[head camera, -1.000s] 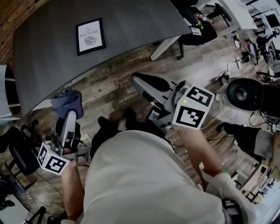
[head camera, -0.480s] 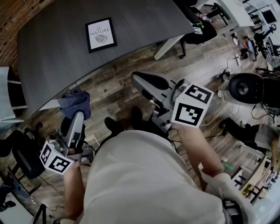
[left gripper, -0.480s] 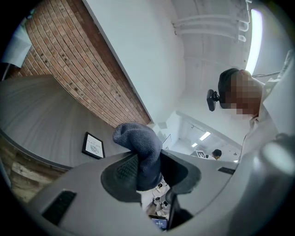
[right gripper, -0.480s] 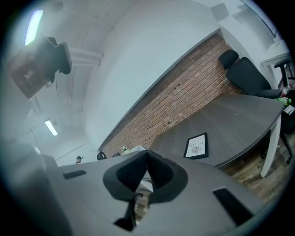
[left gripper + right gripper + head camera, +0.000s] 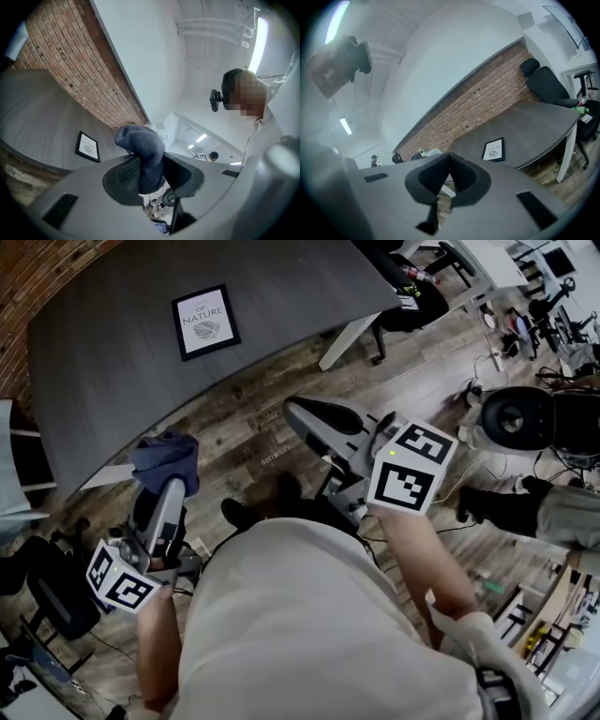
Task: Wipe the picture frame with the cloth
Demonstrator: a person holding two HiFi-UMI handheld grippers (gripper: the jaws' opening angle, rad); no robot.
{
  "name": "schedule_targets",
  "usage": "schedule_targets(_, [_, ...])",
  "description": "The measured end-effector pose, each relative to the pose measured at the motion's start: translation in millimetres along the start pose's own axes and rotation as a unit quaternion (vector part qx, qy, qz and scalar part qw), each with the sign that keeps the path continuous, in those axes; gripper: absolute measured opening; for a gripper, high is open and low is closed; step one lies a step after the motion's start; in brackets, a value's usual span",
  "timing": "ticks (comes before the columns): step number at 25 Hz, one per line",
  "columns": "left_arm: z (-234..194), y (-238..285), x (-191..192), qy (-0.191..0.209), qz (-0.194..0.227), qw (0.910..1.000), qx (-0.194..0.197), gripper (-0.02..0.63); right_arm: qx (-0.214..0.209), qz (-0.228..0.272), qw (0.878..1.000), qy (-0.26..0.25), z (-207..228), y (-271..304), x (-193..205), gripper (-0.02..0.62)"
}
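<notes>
Picture frame (image 5: 204, 322) lies flat on the dark grey table (image 5: 103, 399), well apart from both grippers; we judge it light, stiff and apt to slide, best steadied at its black edge. Our left gripper (image 5: 171, 486) is clamped on the soft blue-grey cloth (image 5: 167, 457), which bunches past the jaws and should fold readily, while our right gripper (image 5: 302, 414) is closed tight on nothing. We see no container on the table.
</notes>
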State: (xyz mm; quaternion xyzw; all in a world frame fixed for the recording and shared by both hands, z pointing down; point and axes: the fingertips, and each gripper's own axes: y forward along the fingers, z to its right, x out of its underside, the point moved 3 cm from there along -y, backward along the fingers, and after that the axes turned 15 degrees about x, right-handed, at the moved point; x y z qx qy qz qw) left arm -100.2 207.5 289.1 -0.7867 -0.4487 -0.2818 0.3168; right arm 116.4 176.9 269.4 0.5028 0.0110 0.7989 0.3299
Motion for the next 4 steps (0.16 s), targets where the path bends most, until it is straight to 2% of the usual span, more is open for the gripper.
schedule_targets(4, [2.9, 8.0, 1.2, -0.001, -0.004, 1.0000, 0.006, 0.124, 0.007, 0.000, 1.000, -0.004, 4.7, -4.9, -3.8, 0.014])
